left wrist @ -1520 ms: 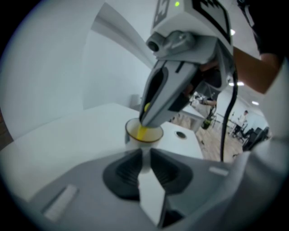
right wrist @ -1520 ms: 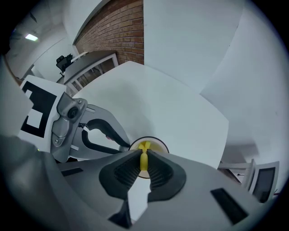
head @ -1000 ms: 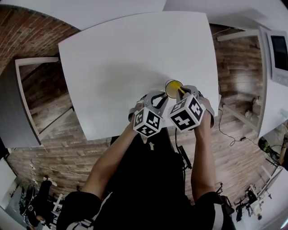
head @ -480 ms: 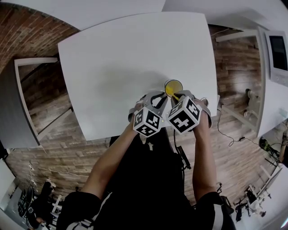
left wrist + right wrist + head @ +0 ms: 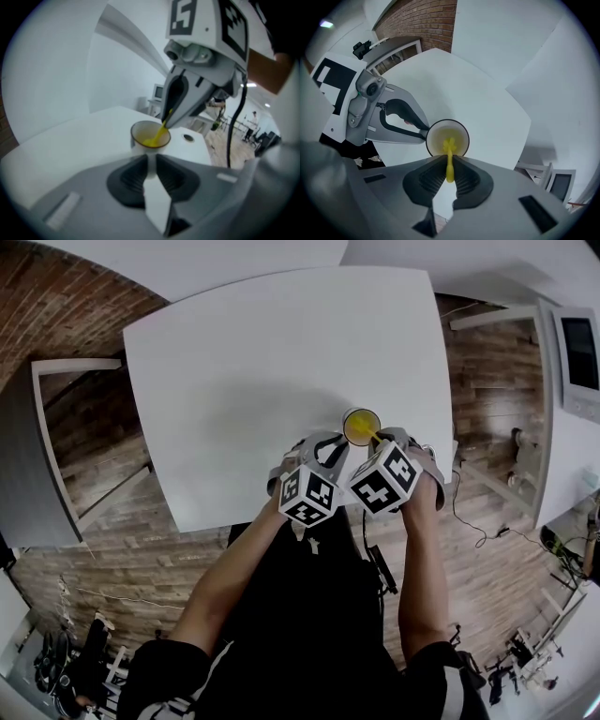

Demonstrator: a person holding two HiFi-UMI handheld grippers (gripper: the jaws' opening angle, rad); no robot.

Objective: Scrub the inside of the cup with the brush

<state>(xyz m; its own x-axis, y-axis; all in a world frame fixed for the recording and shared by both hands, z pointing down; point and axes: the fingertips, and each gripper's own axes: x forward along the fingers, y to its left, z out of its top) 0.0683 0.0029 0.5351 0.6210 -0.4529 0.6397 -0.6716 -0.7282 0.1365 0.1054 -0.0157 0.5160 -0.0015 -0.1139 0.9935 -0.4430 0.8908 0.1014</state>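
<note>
Head: your left gripper [image 5: 339,439] and right gripper [image 5: 378,439] meet at the cup [image 5: 361,426] on the table [image 5: 262,362] | Left gripper view: your jaws clamp the cup, straight ahead; brush [image 5: 161,132] slants in from upper right | Right gripper view: your jaws pinch the brush handle, bristles inside the cup just ahead

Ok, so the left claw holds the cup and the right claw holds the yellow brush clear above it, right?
Not quite. The brush isn't above the cup; its head is down inside it, as the right gripper view shows. The rest stands: the left claw holds the cup, the right claw the yellow brush.
</note>
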